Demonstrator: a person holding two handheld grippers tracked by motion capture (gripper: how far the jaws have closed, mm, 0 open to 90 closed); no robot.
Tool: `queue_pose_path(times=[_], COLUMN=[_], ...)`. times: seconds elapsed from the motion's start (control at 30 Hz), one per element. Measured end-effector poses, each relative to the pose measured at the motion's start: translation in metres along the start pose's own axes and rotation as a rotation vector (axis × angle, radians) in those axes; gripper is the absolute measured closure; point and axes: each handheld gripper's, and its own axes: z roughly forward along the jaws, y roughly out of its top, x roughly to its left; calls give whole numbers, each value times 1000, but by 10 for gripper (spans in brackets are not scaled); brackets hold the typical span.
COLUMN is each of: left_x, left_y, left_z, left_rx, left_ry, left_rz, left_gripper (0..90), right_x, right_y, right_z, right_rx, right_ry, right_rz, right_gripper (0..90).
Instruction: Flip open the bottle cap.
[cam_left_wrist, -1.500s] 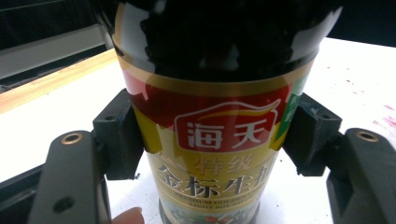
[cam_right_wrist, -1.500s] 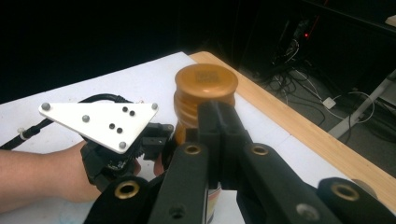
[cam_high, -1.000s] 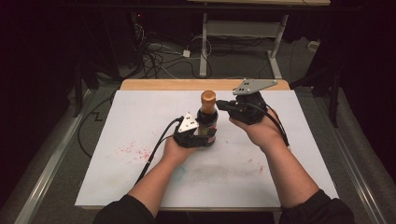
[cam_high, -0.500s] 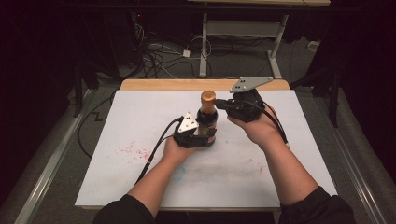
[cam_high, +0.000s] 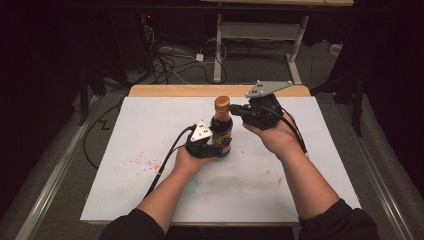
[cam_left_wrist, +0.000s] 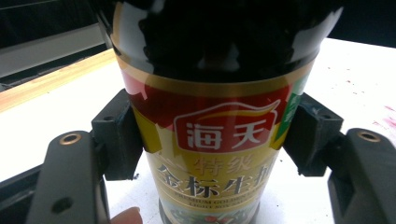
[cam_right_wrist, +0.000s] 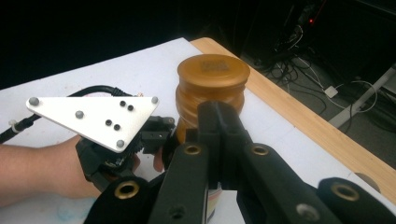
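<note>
A dark sauce bottle (cam_high: 221, 131) stands upright on the white surface (cam_high: 125, 130), its body clamped by the left hand-held gripper (cam_high: 212, 144). The right hand-held gripper (cam_high: 239, 111), jaws closed together, touches the neck below the amber cap (cam_right_wrist: 213, 73); a sideways push there could tip the bottle.

Bench (cam_high: 150, 125) covered w/ white sheet, red specks (cam_high: 142, 161) seen near left edge; wood strip (cam_high: 170, 90) exposed at far side. Cables (cam_high: 170, 62) tangled on floor beyond.

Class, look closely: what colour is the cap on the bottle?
The cap is amber-gold, clearest in the right gripper view.
</note>
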Motion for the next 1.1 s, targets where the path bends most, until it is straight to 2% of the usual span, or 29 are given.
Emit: queue_pose_path(times=[1.1], left_x=[1], left_y=[-1], left_z=[0], left_rx=[-2], left_ry=[-1], left_rz=[-7], left_gripper=[293], right_x=[2], right_y=[7], right_z=[0], right_rx=[-51], right_ry=[-13], right_rz=[11], right_gripper=[900])
